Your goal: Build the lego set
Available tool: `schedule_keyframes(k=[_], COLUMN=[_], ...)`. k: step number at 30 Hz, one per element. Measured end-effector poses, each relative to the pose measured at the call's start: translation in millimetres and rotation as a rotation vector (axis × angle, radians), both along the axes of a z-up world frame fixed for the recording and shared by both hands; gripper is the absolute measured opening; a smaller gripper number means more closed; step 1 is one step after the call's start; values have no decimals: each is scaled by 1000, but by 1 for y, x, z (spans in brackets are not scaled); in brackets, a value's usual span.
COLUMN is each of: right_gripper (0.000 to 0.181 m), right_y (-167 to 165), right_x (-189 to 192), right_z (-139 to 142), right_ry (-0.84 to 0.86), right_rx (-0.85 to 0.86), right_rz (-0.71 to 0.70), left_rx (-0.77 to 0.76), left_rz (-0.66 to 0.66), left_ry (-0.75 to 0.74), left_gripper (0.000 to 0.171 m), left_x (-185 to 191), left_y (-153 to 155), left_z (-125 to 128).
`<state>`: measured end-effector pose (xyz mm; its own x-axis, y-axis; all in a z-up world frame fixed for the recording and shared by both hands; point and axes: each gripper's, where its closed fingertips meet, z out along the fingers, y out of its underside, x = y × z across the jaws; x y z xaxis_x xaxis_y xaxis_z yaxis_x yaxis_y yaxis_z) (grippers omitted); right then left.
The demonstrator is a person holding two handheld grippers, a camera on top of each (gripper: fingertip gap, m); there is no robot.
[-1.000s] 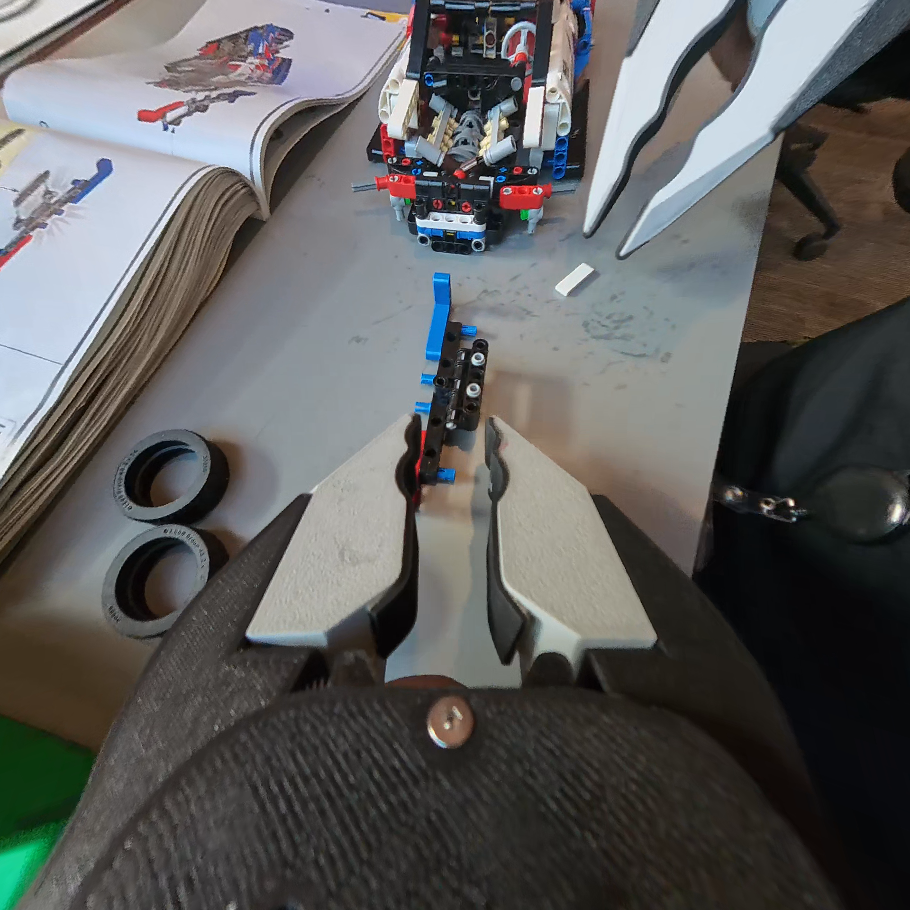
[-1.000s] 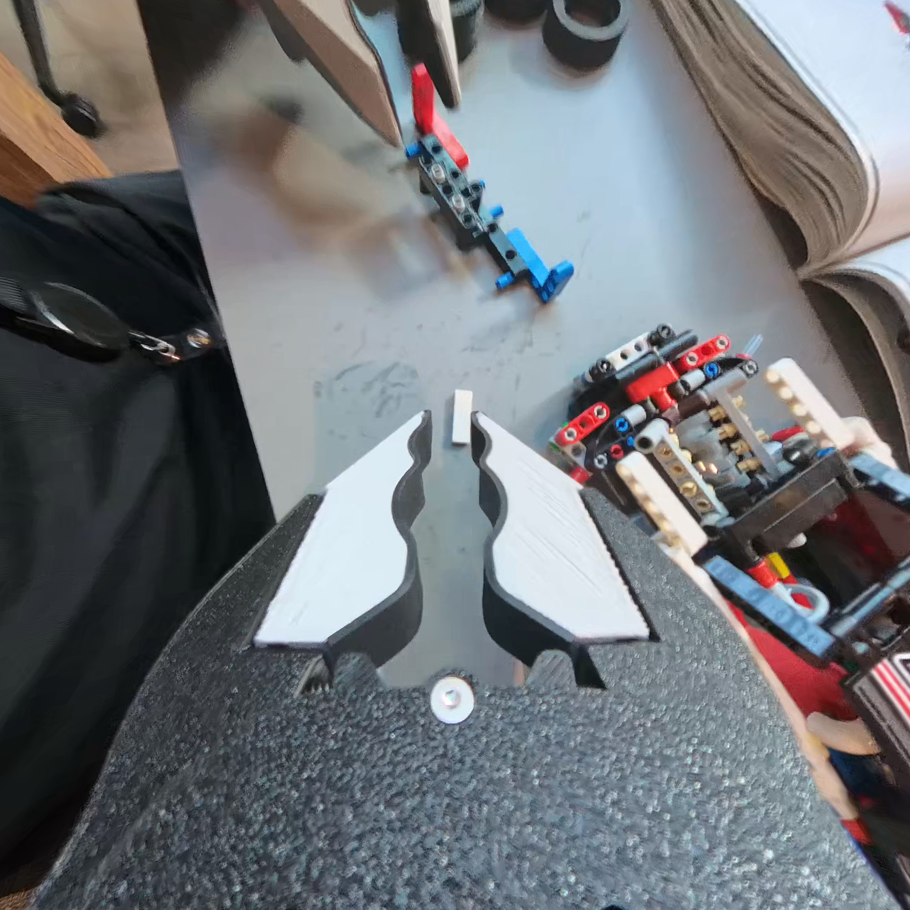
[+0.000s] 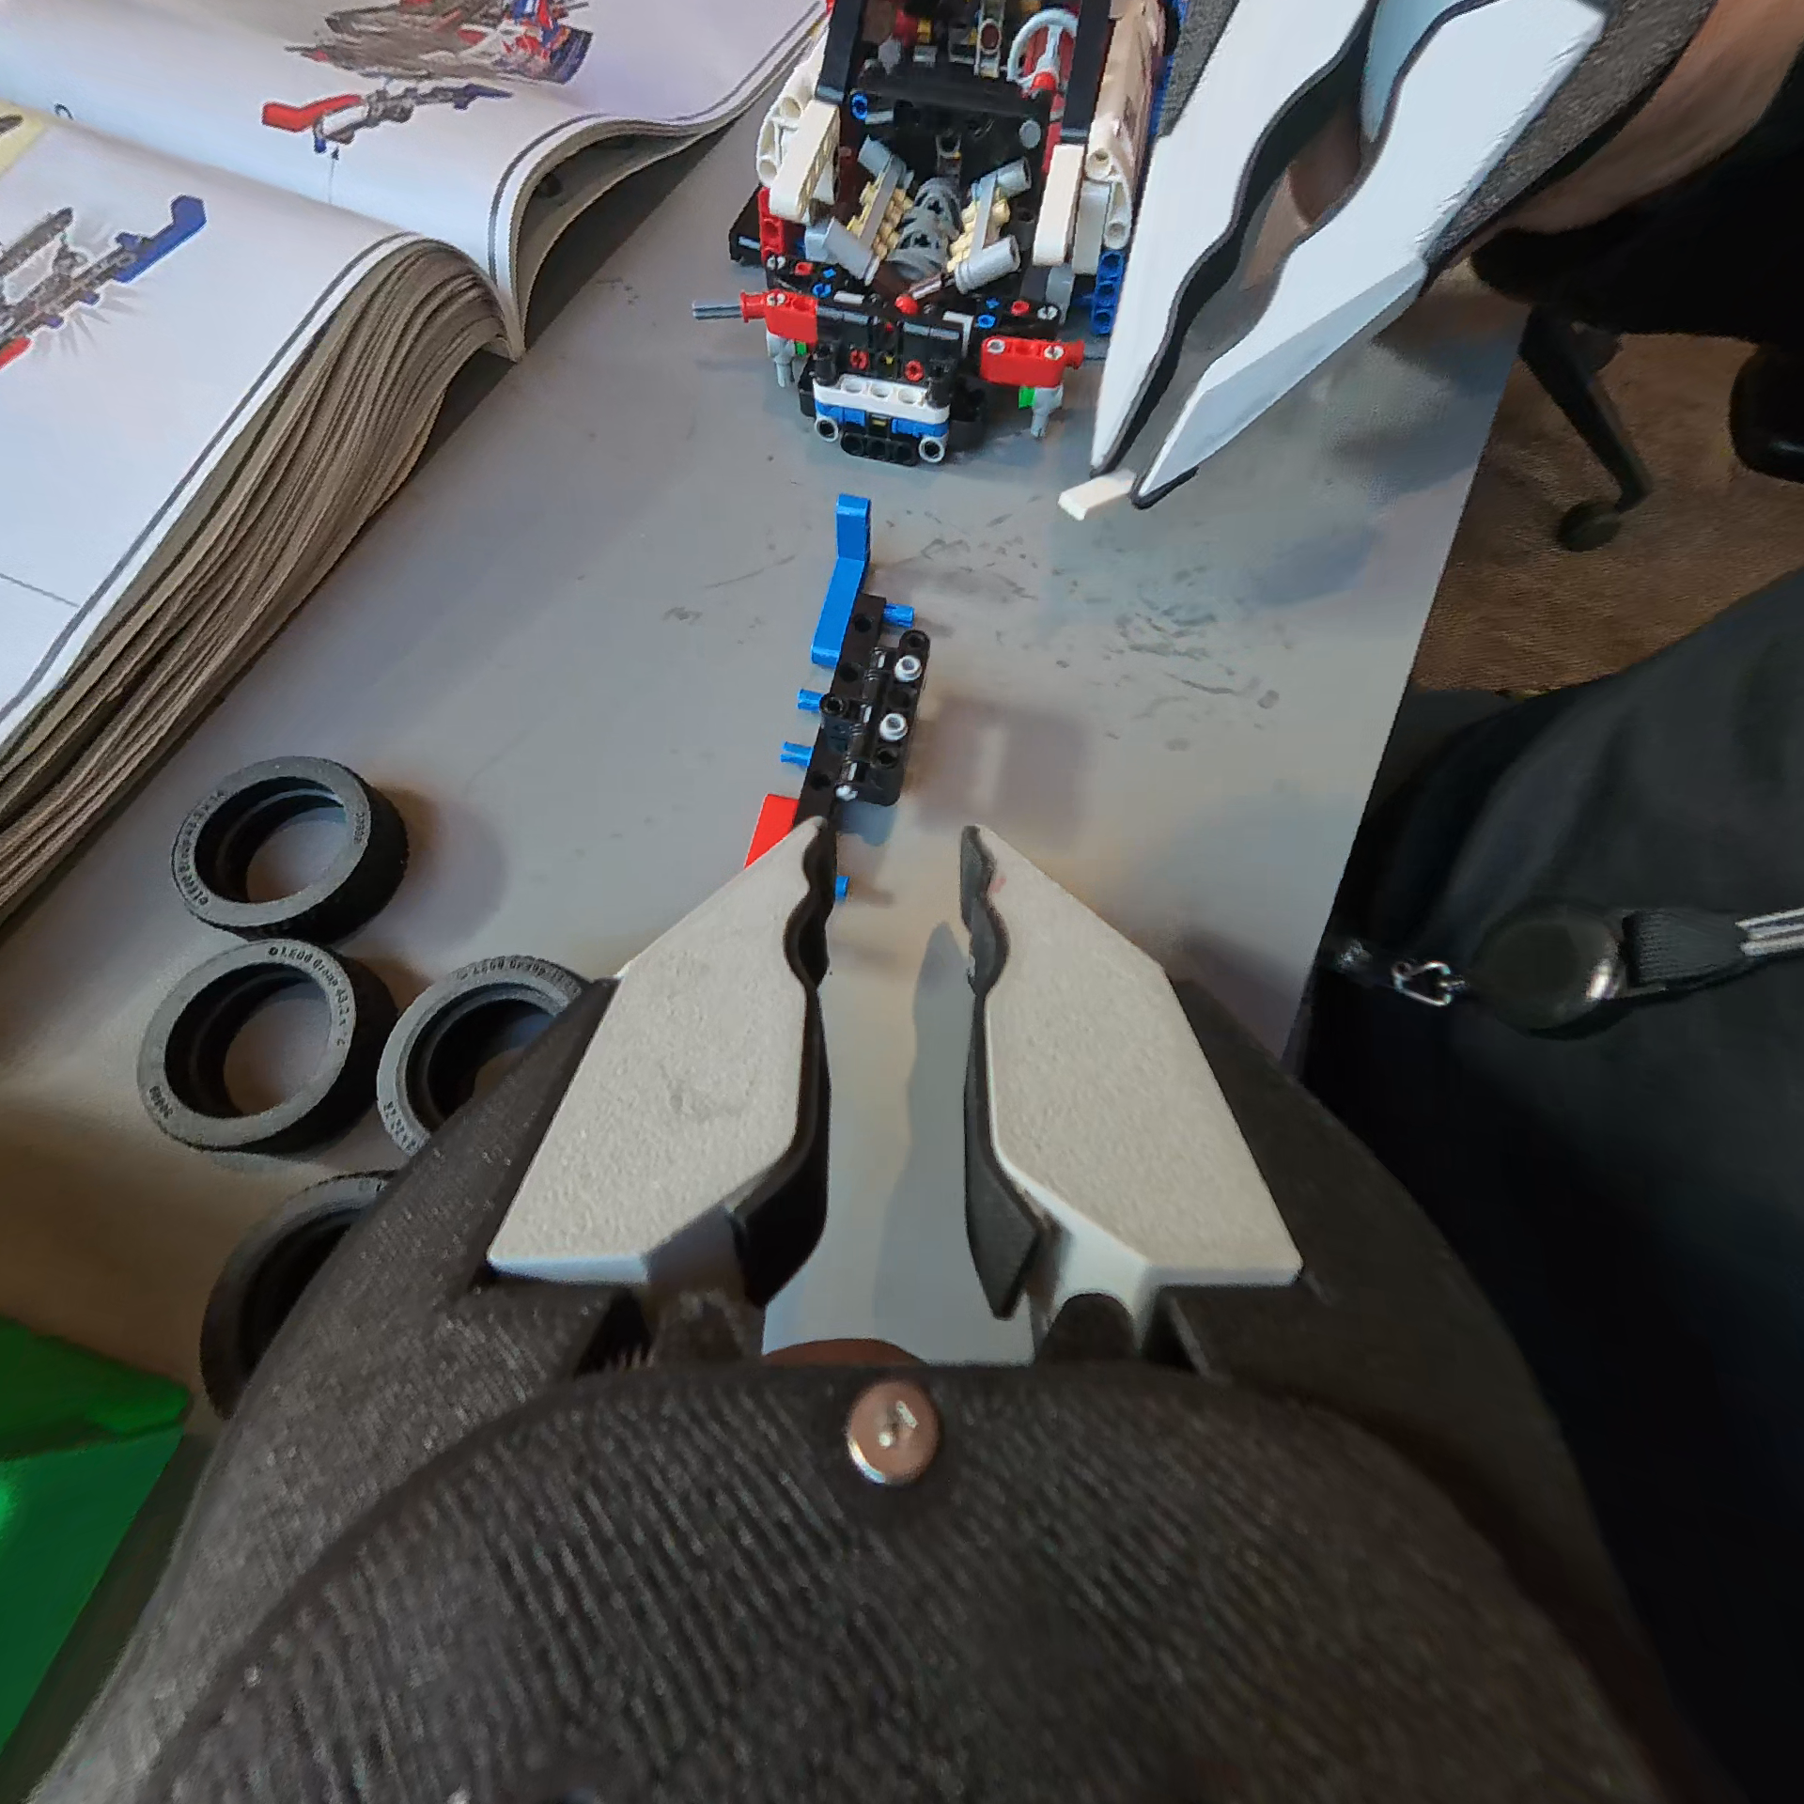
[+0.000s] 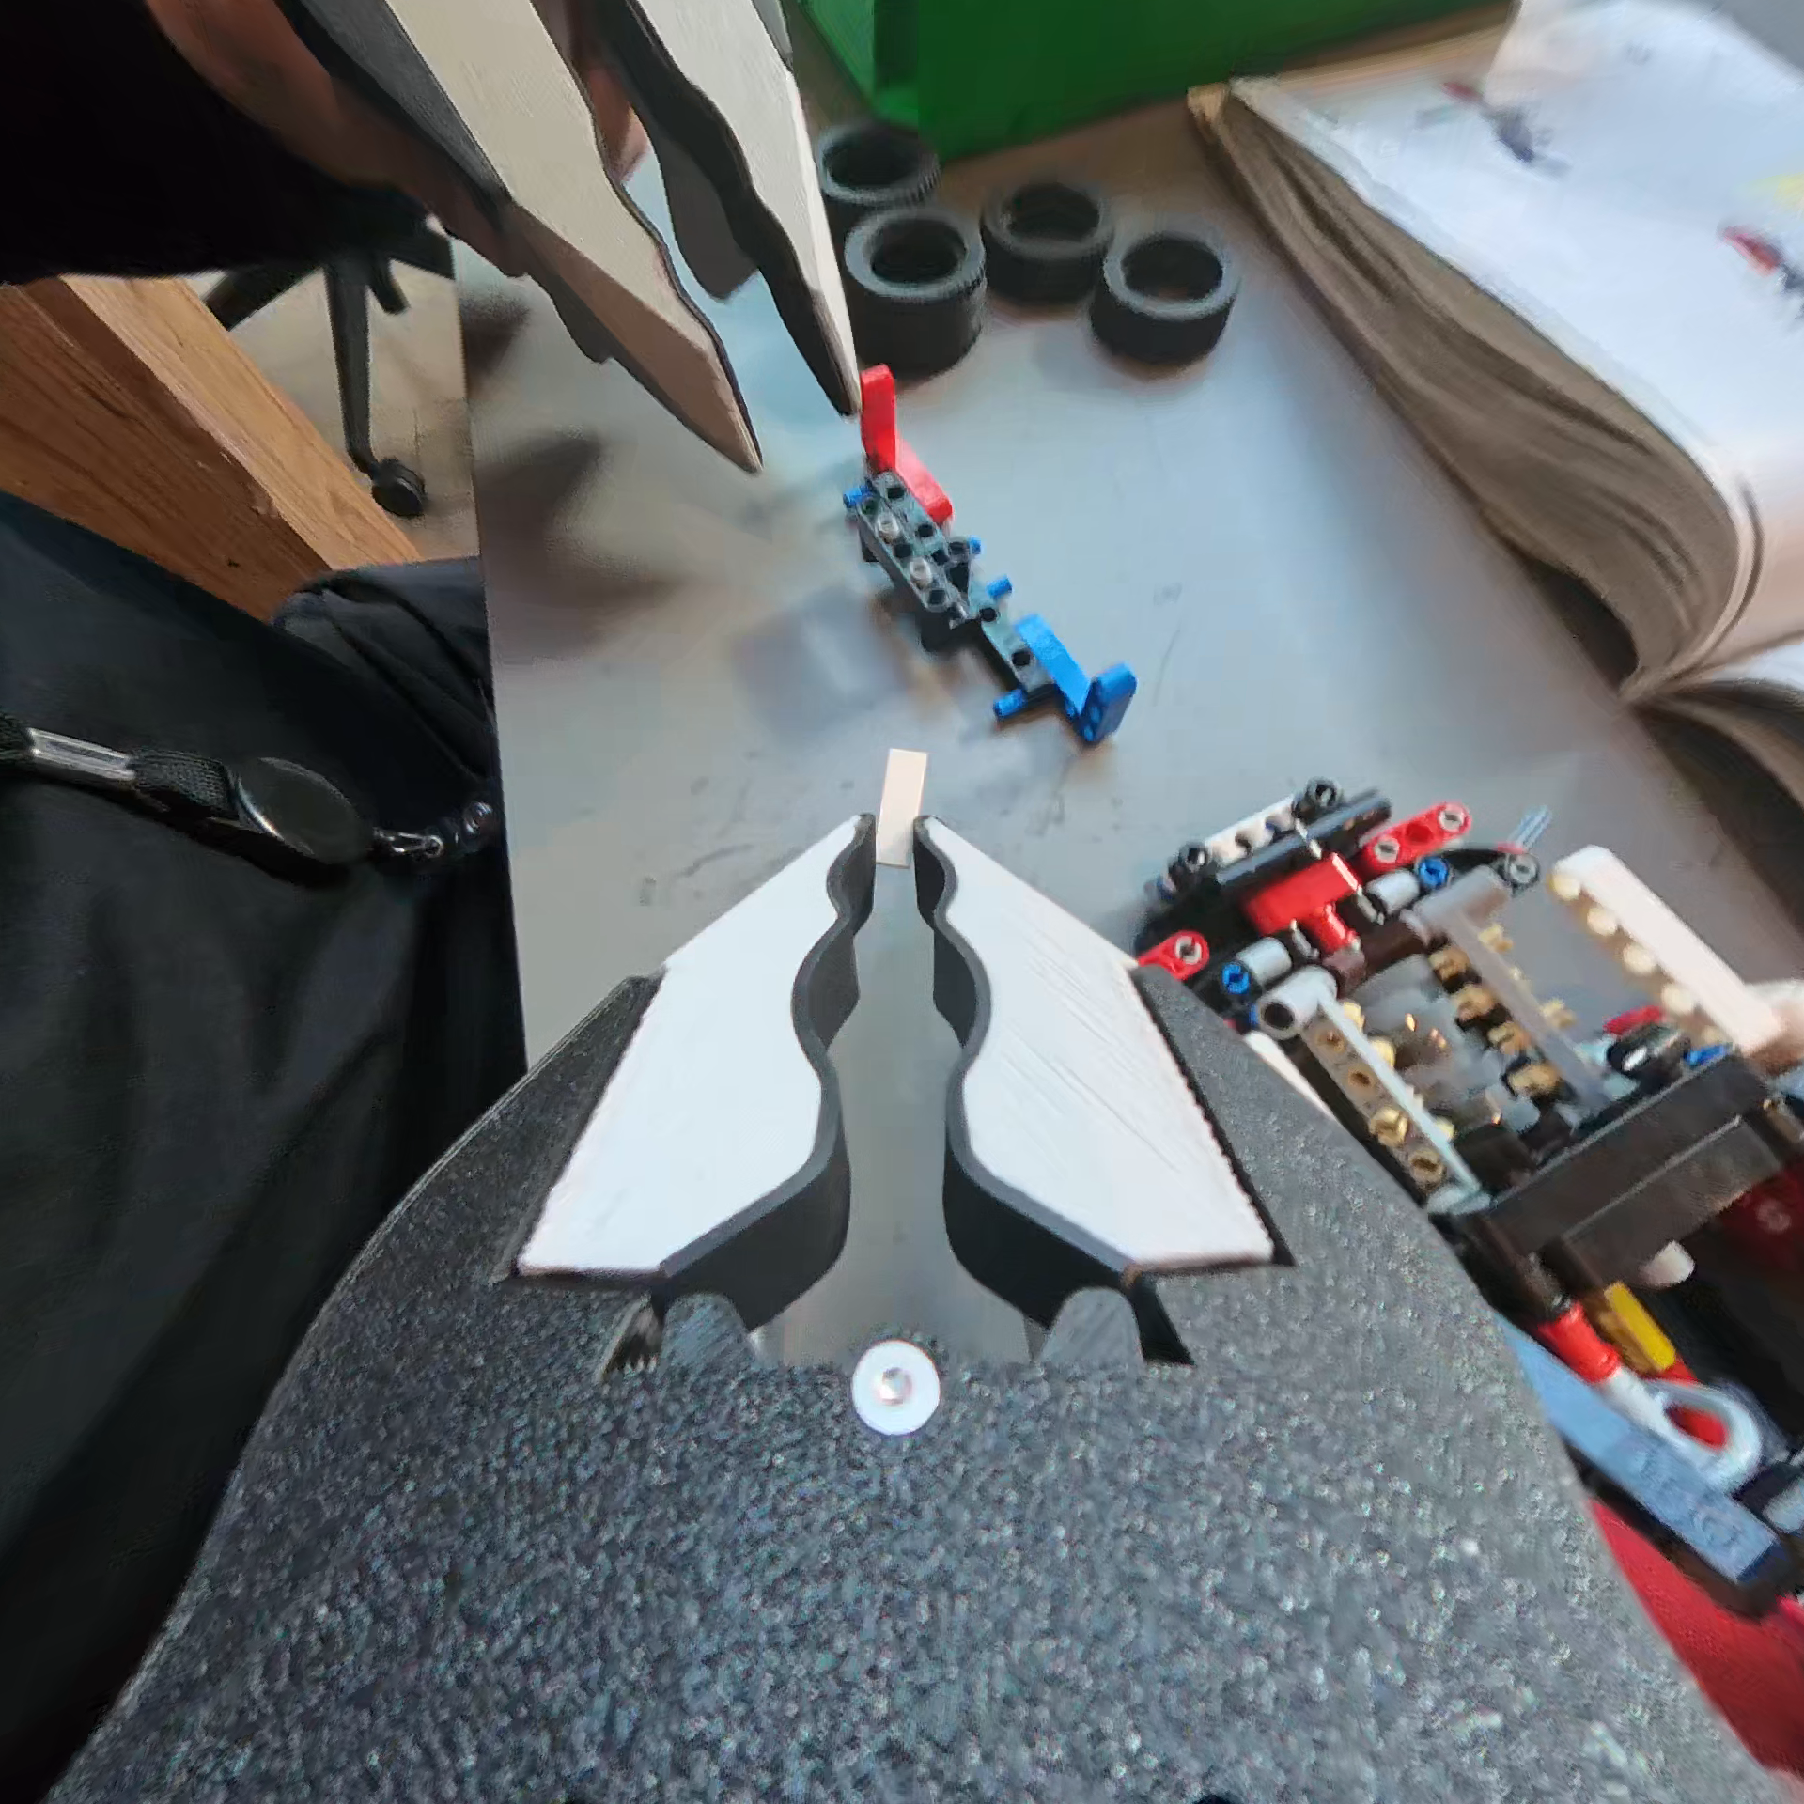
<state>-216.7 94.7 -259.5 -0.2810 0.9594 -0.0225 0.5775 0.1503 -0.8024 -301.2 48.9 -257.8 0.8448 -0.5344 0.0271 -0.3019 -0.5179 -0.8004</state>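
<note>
A small sub-assembly, a black beam with a blue bracket, a red piece and blue pins, lies flat on the grey table. My left gripper is open and empty, its left fingertip just at the red end. It also shows in the right wrist view by the sub-assembly. My right gripper is shut on the near end of a small white tile at table level. It also shows in the left wrist view with the tile. The big car model stands beside it.
A thick open instruction book lies at the left. Several black tyres sit by my left gripper. A green object is at the near left. The table edge runs close on the right, with a person in black beyond it. Across from one pair of fingers to the other is roughly 11 cm.
My right gripper moved forward and down onto the white tile and narrowed on it. My left gripper drew back from the sub-assembly's near end, staying open.
</note>
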Motion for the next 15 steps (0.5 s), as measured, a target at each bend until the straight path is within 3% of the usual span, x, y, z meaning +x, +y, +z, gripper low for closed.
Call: schedule_keyframes(k=[9,15], right_gripper=[7,7], right_y=[-11,-13], right_x=[-22,-27], right_z=[15,21], right_ry=[114,145], right_rx=[58,66], right_rz=[76,124], left_rx=[16,34], left_rz=[-38,-91], left_ry=[-7,69], left_gripper=[23,22], left_x=[16,27], left_y=[5,12], left_z=[4,8])
